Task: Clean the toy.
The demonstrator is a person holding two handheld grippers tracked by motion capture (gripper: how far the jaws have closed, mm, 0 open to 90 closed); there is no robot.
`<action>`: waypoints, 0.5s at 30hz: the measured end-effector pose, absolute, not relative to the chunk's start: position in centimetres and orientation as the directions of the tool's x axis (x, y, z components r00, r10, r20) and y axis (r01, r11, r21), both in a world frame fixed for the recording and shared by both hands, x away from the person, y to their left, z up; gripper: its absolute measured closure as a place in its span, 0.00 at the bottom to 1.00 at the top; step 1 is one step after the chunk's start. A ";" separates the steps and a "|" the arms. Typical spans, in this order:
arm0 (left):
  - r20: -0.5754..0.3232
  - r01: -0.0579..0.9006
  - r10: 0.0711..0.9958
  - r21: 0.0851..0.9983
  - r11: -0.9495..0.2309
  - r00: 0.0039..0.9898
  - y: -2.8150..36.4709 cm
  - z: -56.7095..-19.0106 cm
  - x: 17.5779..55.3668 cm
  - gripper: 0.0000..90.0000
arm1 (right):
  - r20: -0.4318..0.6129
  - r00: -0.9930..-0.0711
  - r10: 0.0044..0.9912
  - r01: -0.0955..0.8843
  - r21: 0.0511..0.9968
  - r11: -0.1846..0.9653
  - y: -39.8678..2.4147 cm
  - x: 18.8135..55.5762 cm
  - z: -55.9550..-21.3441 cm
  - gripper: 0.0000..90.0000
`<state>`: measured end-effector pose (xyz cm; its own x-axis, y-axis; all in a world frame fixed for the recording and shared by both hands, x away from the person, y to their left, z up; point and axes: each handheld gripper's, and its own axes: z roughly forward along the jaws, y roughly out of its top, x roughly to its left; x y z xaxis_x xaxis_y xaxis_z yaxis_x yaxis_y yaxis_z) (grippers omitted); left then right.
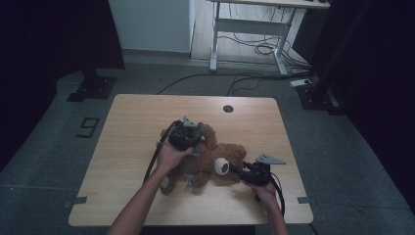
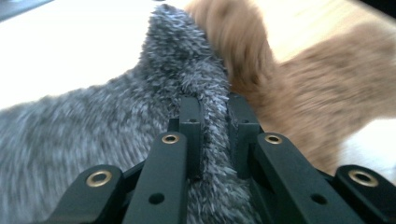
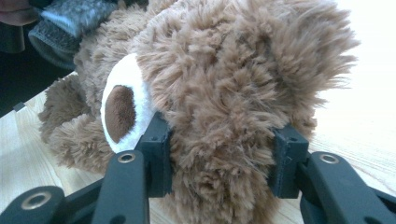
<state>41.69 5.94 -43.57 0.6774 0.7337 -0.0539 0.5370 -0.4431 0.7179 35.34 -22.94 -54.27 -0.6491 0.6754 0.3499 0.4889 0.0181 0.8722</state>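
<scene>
A brown teddy bear (image 1: 215, 159) lies near the middle of the wooden surface (image 1: 127, 127), a little toward its near edge; a grey fuzzy garment (image 2: 93, 126) is on the bear, a fold of it pinched between the nearly shut jaws of the left gripper (image 2: 215, 116), which sits over the bear's body toward the far side; the right gripper (image 3: 222, 158) clamps the bear's furry head just beside its white muzzle (image 3: 123, 105), coming in from the side nearer the surface's right edge; both hands enter from the near edge.
</scene>
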 end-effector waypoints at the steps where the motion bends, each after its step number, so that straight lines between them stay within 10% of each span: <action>1: -0.071 0.535 0.724 0.724 -0.436 0.686 4.8 -43.8 41.5 0.88 | 0.346 -0.651 0.676 0.486 0.874 0.020 -22.9 35.3 -54.3 0.57; 15: -0.067 0.576 0.779 0.714 -0.399 0.623 8.1 -44.4 41.5 0.88 | 0.336 -0.662 0.670 0.479 0.877 0.035 -22.9 35.2 -54.2 0.57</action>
<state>41.50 8.05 -44.41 0.6233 0.7791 -0.0672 0.5755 -0.3990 0.7138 35.25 -22.93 -54.22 -0.6622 0.6699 0.3356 0.4794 0.0346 0.8769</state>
